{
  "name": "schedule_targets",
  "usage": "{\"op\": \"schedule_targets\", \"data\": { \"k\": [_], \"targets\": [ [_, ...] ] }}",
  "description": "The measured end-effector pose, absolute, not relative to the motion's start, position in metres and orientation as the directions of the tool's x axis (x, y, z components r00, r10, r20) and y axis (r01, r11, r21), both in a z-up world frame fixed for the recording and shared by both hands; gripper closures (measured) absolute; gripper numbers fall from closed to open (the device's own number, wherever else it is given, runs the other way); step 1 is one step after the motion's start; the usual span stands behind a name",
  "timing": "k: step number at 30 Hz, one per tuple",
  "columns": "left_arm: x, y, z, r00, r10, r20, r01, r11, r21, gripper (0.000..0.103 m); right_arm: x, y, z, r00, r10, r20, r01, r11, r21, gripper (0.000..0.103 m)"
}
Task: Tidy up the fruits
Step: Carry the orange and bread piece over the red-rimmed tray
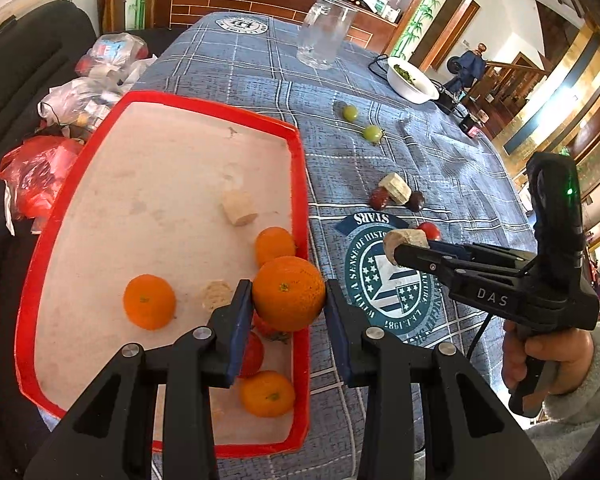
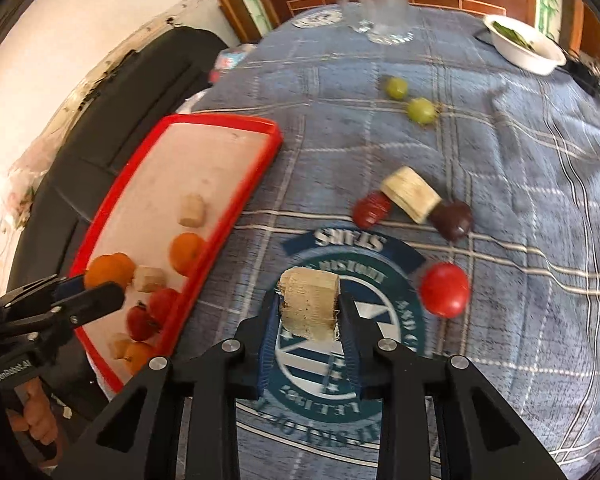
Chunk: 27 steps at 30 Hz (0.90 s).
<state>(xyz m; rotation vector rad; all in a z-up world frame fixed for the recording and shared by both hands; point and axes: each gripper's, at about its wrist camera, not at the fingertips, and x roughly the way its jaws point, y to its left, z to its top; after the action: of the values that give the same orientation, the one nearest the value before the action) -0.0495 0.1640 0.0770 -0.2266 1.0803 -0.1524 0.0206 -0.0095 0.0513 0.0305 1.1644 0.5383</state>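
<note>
Between my left fingers point(image 1: 288, 300) sits an orange point(image 1: 289, 293), pinched on both sides and held above the near right edge of the red-rimmed tray point(image 1: 300, 184). Three more oranges, pale cut chunks and red fruit lie in that tray. On the right I see my fingers point(image 2: 309, 312) closed tight on a pale fruit chunk point(image 2: 309, 307), lifted over the round emblem on the blue plaid tablecloth point(image 2: 500, 200). A red tomato point(image 2: 445, 289) lies just beside it; two green grapes point(image 2: 408, 98) sit farther back on the table.
</note>
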Motion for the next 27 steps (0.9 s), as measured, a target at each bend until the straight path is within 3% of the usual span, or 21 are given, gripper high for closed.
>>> {"op": "schedule_targets", "data": {
  "k": [27],
  "targets": [
    [-0.06, 0.245, 0.071, 0.491, -0.165, -0.856, -0.155, 0.95, -0.272, 0.07, 0.02, 0.04, 0.073, 0.251, 0.488, -0.836, -0.501, 0.805, 0.319, 0.073]
  ]
}}
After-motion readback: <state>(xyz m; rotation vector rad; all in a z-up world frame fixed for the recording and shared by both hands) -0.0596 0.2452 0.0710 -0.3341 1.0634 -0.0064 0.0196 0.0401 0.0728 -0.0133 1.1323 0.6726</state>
